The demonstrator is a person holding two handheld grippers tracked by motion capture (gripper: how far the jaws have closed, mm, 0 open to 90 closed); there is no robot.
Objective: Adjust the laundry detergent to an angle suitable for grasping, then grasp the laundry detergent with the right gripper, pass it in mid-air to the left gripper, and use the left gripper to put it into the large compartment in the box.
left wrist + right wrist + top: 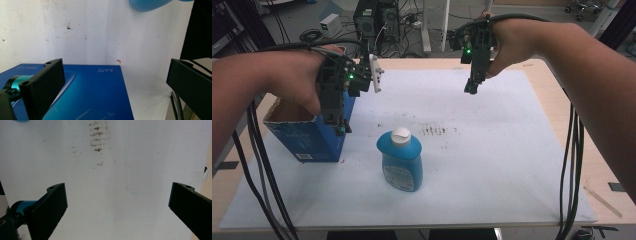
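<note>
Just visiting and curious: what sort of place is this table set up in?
Probably a lab or workshop. Behind the table stand computer towers amid loose cables on the floor, and the person's hands hold wired tongs over a white sheet.

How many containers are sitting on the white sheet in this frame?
2. An open blue box stands at the sheet's left edge, under the left gripper. A blue bottle with a white cap stands upright near the middle, right of the box. Nothing seems hidden.

Blues on white, with dark stains

The box (307, 137) is deep blue with pale lettering; the bottle (401, 162) is lighter blue, capped white; the sheet (492, 165) is white, speckled brown; the tabletop (597, 170) is pale wood.
</note>
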